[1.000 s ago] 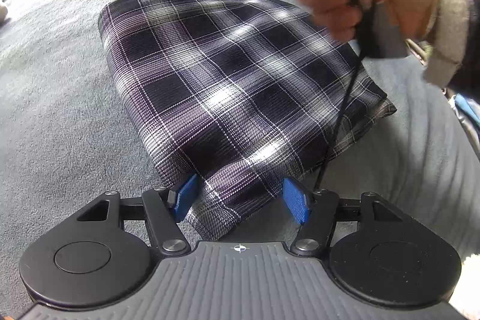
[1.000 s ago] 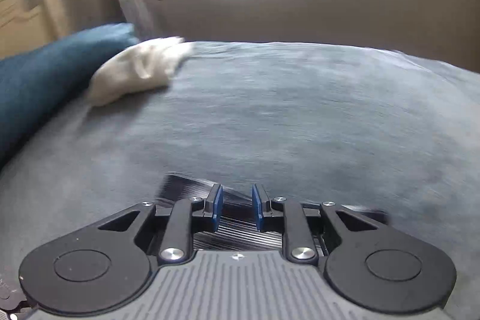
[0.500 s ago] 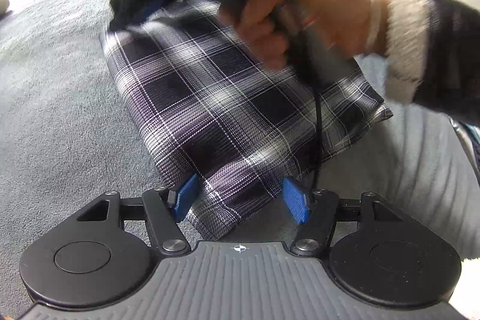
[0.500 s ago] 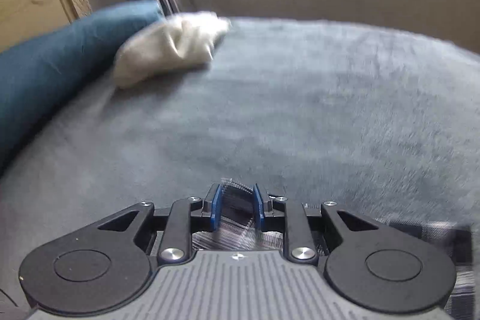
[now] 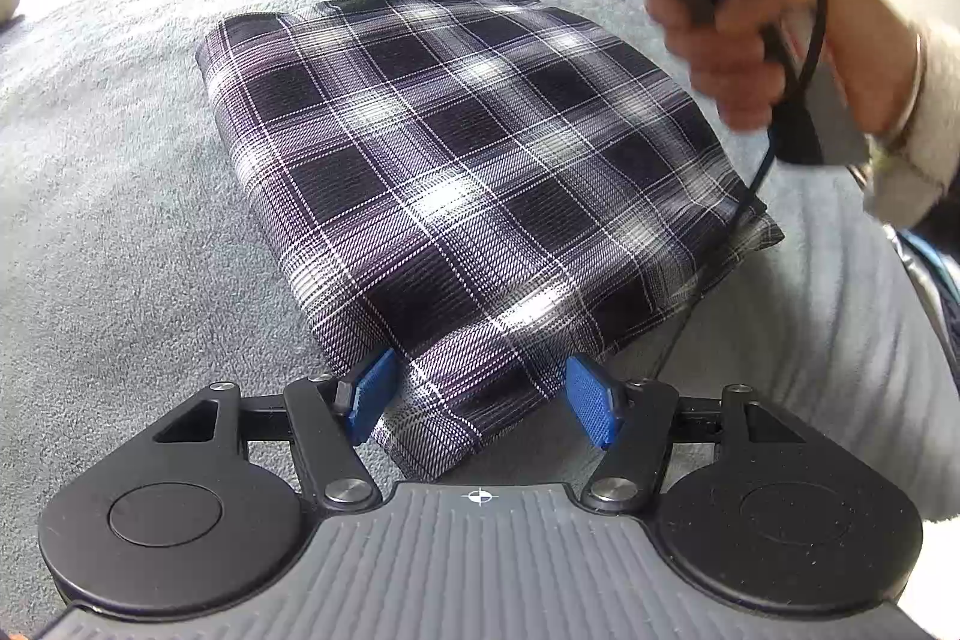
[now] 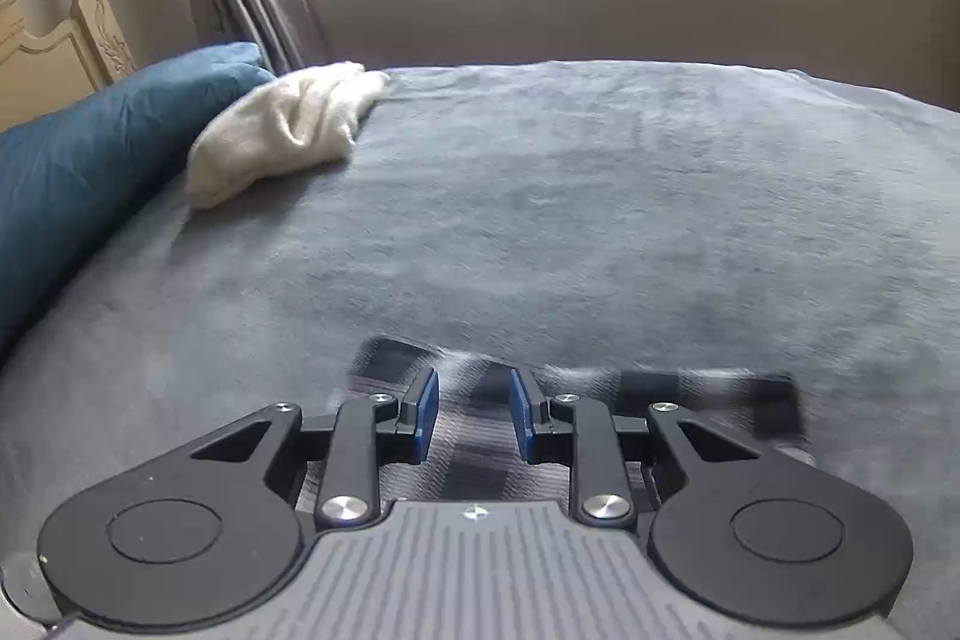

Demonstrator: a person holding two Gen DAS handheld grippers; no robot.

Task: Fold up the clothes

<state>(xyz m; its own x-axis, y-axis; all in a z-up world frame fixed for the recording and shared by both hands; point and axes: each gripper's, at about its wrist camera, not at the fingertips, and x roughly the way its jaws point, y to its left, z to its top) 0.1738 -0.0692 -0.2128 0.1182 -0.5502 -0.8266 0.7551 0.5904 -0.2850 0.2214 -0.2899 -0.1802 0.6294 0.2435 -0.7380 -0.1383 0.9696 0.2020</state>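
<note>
One folded plaid garment (image 5: 468,184), dark-and-white checked

The folded cloth (image 5: 474,172) is a dark navy-and-white plaid with thin purplish lines. It lies on a grey-blue bed cover (image 6: 600,196). A teal pillow (image 6: 90,142) and a cream towel (image 6: 282,130) sit at the bed's head. Both grippers are black with blue pads (image 5: 372,391).

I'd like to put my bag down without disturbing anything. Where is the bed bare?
The grey blanket lies bare between the folded plaid cloth and the far edge under the window, right of the white towel and blue pillow. It is crowded at the plaid cloth, where both grippers work.
</note>
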